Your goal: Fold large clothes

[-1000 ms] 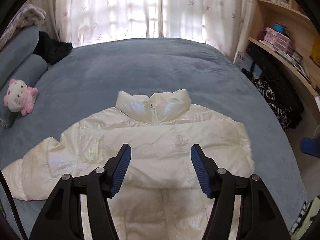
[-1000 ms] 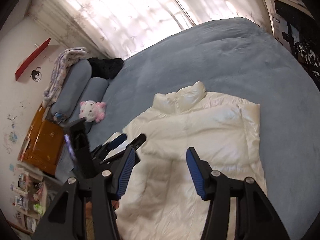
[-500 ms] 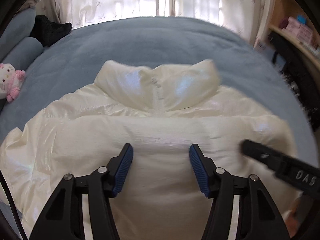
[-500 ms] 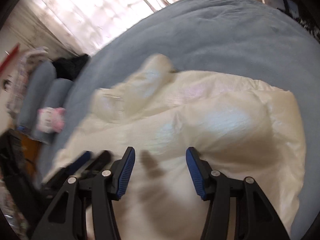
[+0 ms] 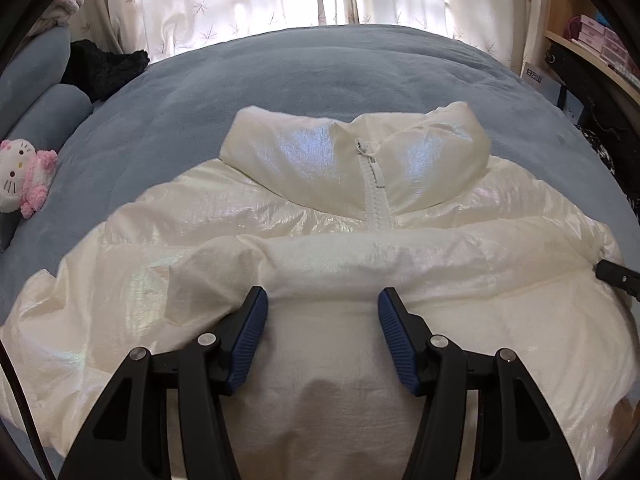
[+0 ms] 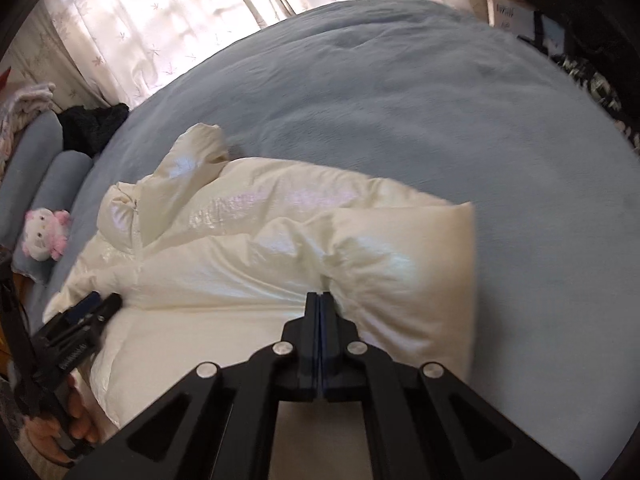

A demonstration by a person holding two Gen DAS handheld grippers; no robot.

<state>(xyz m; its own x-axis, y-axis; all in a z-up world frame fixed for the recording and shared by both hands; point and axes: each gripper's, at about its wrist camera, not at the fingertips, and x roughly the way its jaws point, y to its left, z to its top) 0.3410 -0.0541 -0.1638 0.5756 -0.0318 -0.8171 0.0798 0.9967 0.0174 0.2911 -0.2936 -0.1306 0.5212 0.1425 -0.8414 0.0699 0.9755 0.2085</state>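
Observation:
A shiny cream puffer jacket (image 5: 328, 248) lies front-up on the blue bed, collar toward the window, one sleeve folded across the chest. It also shows in the right wrist view (image 6: 280, 248). My left gripper (image 5: 322, 308) is open, its blue pads (image 5: 250, 328) resting at the lower edge of the folded sleeve. My right gripper (image 6: 320, 300) is shut on a pinch of jacket fabric at the right side, by the folded sleeve end (image 6: 404, 272). The left gripper also appears in the right wrist view (image 6: 96, 306), the right one at the edge of the left wrist view (image 5: 616, 276).
The blue bed cover (image 5: 320, 80) reaches to curtained windows. A Hello Kitty plush (image 5: 24, 176), grey pillows (image 5: 48, 112) and a black garment (image 5: 104, 64) lie at the left. Shelves (image 5: 592, 40) and dark clutter stand at the right.
Both grippers moved forward and down onto the jacket. The right gripper closed from open onto the fabric at the jacket's right side. The left gripper stayed open.

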